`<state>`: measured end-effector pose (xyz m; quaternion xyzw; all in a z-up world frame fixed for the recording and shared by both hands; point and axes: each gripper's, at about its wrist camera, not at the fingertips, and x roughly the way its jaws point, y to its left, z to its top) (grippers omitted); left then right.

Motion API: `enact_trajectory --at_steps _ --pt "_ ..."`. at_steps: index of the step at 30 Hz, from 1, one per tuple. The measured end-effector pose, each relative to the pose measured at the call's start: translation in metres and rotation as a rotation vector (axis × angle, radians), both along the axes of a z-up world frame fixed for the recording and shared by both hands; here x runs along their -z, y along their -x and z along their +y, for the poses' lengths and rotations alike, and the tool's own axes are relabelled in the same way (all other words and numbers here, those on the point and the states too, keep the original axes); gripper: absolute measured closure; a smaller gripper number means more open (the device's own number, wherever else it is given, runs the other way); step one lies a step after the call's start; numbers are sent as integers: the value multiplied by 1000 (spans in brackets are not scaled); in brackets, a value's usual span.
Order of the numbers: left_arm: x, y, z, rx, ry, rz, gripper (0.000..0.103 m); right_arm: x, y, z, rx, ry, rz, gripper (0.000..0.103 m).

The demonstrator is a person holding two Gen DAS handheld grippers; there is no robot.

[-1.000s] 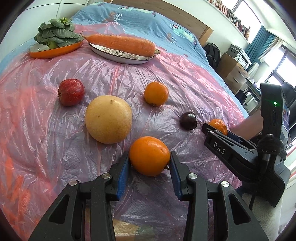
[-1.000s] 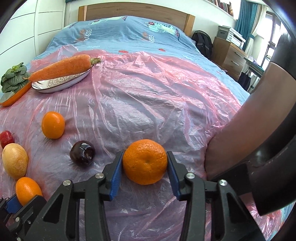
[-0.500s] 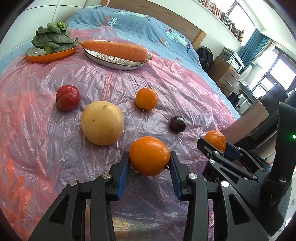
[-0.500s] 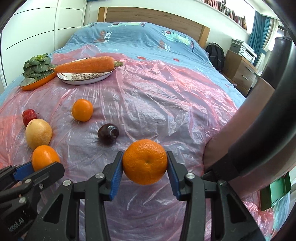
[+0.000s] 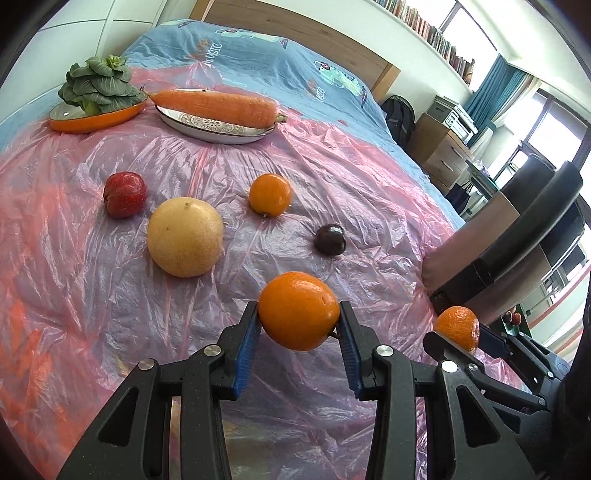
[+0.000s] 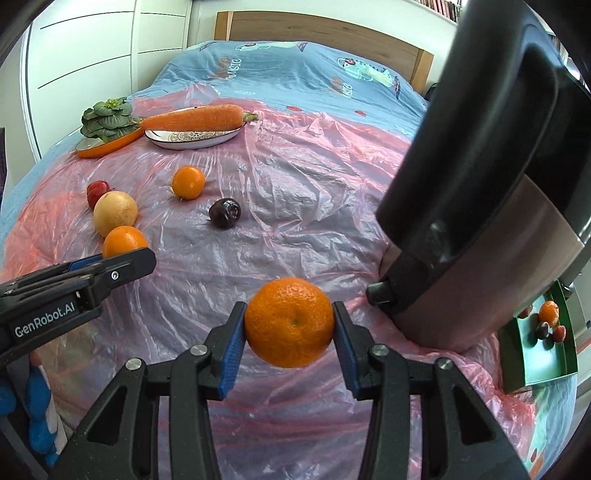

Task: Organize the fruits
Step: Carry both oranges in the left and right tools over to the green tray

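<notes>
My left gripper [image 5: 298,334] is shut on a smooth orange [image 5: 298,311], held above the pink plastic sheet [image 5: 74,258]. My right gripper [image 6: 290,339] is shut on a dimpled mandarin [image 6: 290,322], also lifted off the sheet. In the left wrist view the mandarin [image 5: 458,328] and the right gripper [image 5: 467,341] show at the lower right. On the sheet lie a pale grapefruit [image 5: 185,236], a red apple [image 5: 125,194], a small orange [image 5: 270,194] and a dark plum [image 5: 330,239]. A green tray [image 6: 546,341] at the far right holds several small fruits.
An orange dish with bok choy [image 5: 98,99] and a patterned plate with a carrot [image 5: 218,116] sit at the back of the bed. A dark chair back [image 6: 480,147] looms at the right, over the bed's edge. A wooden headboard [image 6: 317,29] stands behind.
Both grippers have risen and pulled back from the fruit on the sheet, each keeping its fruit. The right one moved further right, bringing the chair and the green tray into view.
</notes>
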<state>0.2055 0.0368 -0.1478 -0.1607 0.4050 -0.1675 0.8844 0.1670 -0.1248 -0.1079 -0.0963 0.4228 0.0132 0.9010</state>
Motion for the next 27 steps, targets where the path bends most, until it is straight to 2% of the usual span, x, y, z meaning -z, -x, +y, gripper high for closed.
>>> enact_trajectory --at_steps 8,13,27 --pt "-16 32 -53 81 -83 -69 67 -12 32 -40 12 -3 10 35" --pt "-21 55 -82 148 -114 -80 67 -21 49 -75 51 -8 5 35" --pt "-29 117 -151 280 -158 -56 67 -34 86 -160 163 -45 -26 35"
